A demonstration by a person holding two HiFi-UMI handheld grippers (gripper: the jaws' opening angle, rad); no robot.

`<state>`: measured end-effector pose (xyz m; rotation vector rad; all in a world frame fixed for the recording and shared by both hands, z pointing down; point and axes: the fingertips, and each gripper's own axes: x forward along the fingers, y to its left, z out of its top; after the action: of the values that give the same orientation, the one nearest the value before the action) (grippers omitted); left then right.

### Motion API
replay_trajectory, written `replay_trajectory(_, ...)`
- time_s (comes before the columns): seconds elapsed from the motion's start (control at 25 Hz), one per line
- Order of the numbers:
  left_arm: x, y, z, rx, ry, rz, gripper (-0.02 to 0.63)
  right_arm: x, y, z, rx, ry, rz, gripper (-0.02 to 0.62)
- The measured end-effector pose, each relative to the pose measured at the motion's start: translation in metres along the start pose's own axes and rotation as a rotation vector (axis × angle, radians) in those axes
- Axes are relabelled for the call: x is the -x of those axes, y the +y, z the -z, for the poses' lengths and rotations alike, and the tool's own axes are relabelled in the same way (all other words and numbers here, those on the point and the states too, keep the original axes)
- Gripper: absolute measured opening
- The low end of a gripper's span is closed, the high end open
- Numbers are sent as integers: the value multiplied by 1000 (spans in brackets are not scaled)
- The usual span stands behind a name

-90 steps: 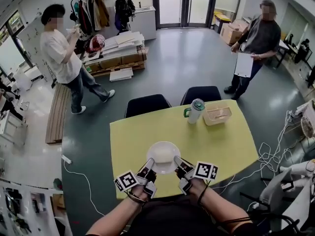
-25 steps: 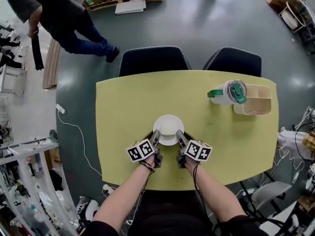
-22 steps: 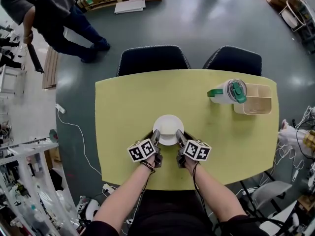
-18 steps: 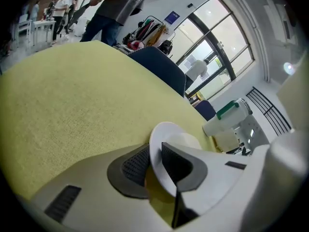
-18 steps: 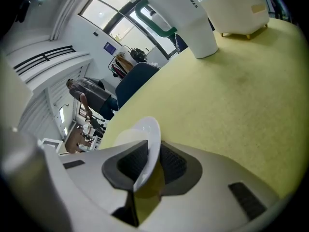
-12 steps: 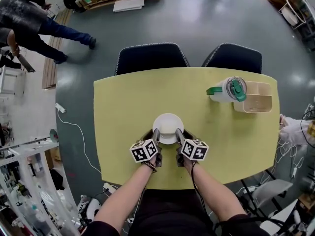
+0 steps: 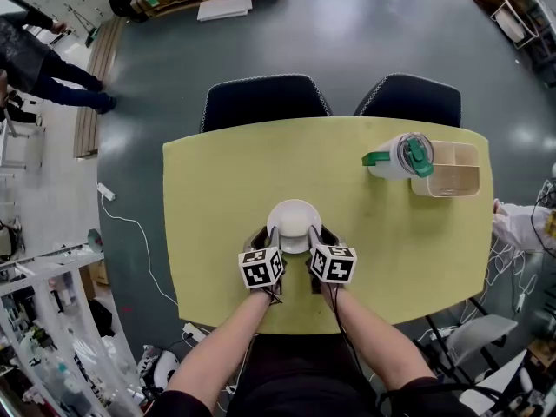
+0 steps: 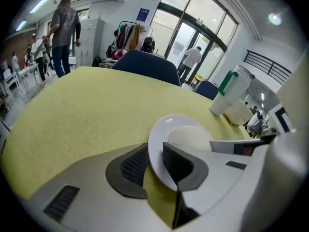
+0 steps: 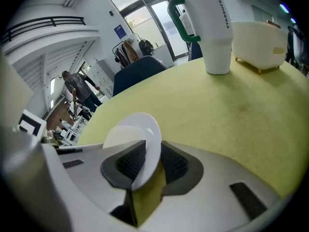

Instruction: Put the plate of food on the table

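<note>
A white plate [image 7: 294, 222] with a pale mound of food [image 8: 190, 137] is over the near middle of the yellow-green table [image 7: 217, 189]. I cannot tell whether the plate touches the table. My left gripper [image 7: 273, 236] is shut on the plate's left rim, and my right gripper [image 7: 314, 236] is shut on its right rim. In the left gripper view the plate [image 8: 166, 151] stands edge-on between the dark ribbed pads [image 8: 135, 166] of the left gripper [image 8: 155, 159]. In the right gripper view the plate [image 9: 145, 139] sits the same way in the right gripper [image 9: 147, 162].
A white tumbler [image 7: 395, 159] with a green lid lies beside a beige basket [image 7: 445, 170] at the table's far right. Two dark chairs [image 7: 265, 102] [image 7: 408, 98] stand behind the far edge. A person [image 7: 35, 59] is on the floor far left.
Over the last second both gripper cubes have drawn a little closer together while holding the plate. The view tilted down from the room to the table. The person at upper left walked away leftward.
</note>
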<state>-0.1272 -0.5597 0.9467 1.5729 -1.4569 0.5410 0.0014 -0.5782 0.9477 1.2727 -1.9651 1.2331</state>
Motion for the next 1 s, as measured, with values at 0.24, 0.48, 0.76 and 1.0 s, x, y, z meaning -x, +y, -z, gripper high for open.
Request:
replay_trajectory(0.24,3,3,-7,-70,-32,-34,83,1,-3,1,68,7,50,98)
replay_trajectory(0.48,5,12,-15,-107,-65,-66,83,5,-8,-11,105,-34,70,97)
replay_trajectory(0.76,28,13,-31,-147,-134,-85,25,25,-15,-28,153,-81,81,51)
replay_trajectory(1.0,66,-4,-53,-192,-204,-33,9,60,14,-47,217,-151,13,23)
